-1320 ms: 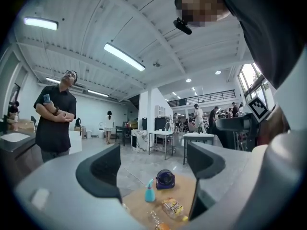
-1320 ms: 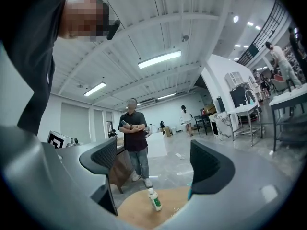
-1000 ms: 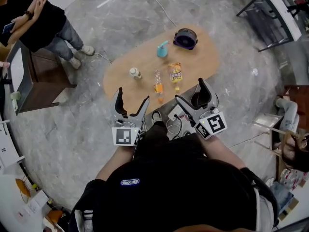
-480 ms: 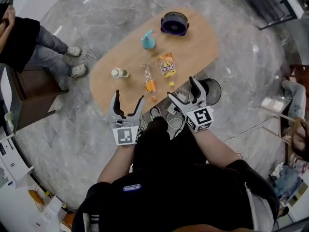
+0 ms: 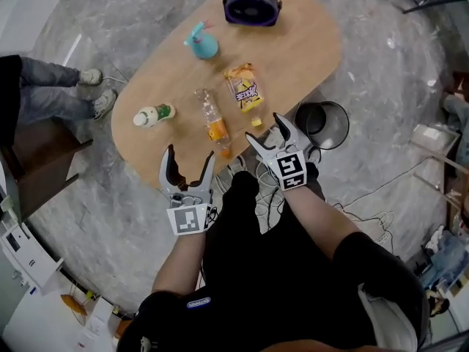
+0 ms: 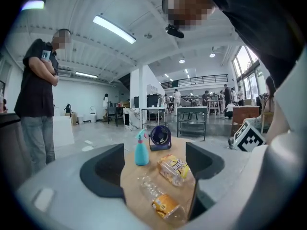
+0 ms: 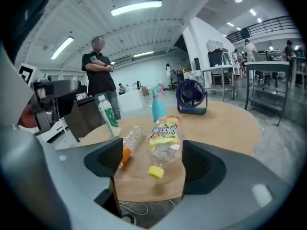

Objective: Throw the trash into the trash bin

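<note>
On the oval wooden table (image 5: 308, 57) lie a crushed clear bottle with a yellow label (image 5: 244, 92) and a clear bottle with an orange label (image 5: 212, 123). My right gripper (image 5: 267, 130) hangs at the near table edge. Its jaws have just been closing and still stand open and empty. The yellow-label bottle (image 7: 164, 140) lies just ahead of them, yellow cap (image 7: 155, 172) nearest. My left gripper (image 5: 190, 160) is open and empty, with the orange-label bottle (image 6: 163, 202) just in front. The black trash bin (image 5: 343, 134) stands on the floor right of the table.
A dark blue fan (image 5: 251, 2), a blue spray bottle (image 5: 201, 42) and a white bottle with a green label (image 5: 152, 114) also stand or lie on the table. A person's legs (image 5: 55, 97) and a dark cabinet (image 5: 37, 160) are at the left. Cables (image 5: 253, 185) lie below.
Both grippers have come down to the near edge of the table, right behind the two bottles. The right jaws stand a little narrower than before.
</note>
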Motion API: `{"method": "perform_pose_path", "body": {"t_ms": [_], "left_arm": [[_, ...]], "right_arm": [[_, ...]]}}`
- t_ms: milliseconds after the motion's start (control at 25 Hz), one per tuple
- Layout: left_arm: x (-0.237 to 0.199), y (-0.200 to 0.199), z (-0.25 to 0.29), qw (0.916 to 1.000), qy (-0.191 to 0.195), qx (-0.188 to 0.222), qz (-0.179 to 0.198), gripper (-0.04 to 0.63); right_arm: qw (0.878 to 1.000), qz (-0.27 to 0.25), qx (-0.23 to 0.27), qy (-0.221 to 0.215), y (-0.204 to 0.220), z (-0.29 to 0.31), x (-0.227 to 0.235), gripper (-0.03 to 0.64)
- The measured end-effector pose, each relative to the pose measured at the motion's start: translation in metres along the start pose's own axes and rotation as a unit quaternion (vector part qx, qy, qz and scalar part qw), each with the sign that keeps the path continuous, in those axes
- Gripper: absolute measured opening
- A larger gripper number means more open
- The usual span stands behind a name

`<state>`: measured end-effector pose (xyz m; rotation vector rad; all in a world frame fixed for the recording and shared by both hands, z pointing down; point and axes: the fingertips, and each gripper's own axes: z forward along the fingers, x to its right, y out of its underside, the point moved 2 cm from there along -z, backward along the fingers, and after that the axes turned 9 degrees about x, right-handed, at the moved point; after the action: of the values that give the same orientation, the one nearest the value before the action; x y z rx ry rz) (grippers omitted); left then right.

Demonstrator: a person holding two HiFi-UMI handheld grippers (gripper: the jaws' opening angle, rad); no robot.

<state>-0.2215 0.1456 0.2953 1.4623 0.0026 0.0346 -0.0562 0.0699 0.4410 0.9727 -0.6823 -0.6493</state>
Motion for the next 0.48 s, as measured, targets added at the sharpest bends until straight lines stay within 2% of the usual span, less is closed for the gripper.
{"method": "perform_pose_path", "body": {"t_ms": [40,240,320,440,480], "left_arm": [[0.001,0.005,0.0,1.0,0.001,0.0,-0.004,0.405],[0.007,0.021,-0.003,0.9998,0.011,0.001,-0.018,0.405],[0.009,0.024,-0.005,0.9997,0.015,0.002,-0.02,0.405],[0.01,0.027,-0.01,0.9996,0.018,0.006,-0.019,0.405],[0.01,0.028,-0.01,0.9996,0.019,0.008,-0.018,0.405]], "right_arm": [[1.0,0.003,-0.008,0.003,0.012,0.006,0.0,0.385],[0.999,0.02,-0.026,0.02,0.054,0.032,0.003,0.369],[0.999,0.022,-0.029,0.034,0.065,0.04,0.007,0.34],[0.999,0.008,-0.029,0.034,0.069,0.047,0.008,0.175],[0.999,0.003,-0.027,0.026,0.067,0.047,0.007,0.17]]}}
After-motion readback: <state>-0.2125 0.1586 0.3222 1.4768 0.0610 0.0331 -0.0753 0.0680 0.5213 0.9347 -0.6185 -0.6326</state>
